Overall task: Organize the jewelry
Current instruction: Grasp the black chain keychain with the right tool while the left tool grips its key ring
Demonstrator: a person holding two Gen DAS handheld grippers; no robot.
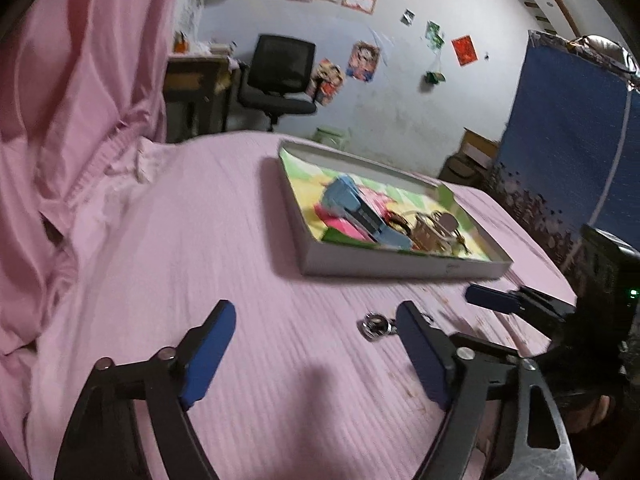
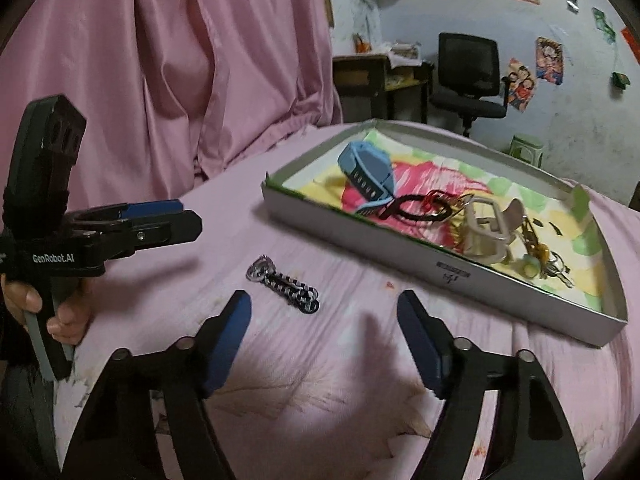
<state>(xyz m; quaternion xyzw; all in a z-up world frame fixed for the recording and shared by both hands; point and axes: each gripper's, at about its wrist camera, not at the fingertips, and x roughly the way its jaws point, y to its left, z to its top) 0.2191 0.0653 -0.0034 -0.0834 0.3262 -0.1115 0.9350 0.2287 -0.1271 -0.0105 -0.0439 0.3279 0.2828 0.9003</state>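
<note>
Lying on the pink bedsheet, the chain bracelet hides partly behind the left gripper; both claws, right gripper too, gape apart.

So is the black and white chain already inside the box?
No, the chain lies on the pink sheet outside the box.

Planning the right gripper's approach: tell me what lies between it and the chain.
Only bare pink bedsheet separates the right gripper from the chain, per the right wrist view.
</note>
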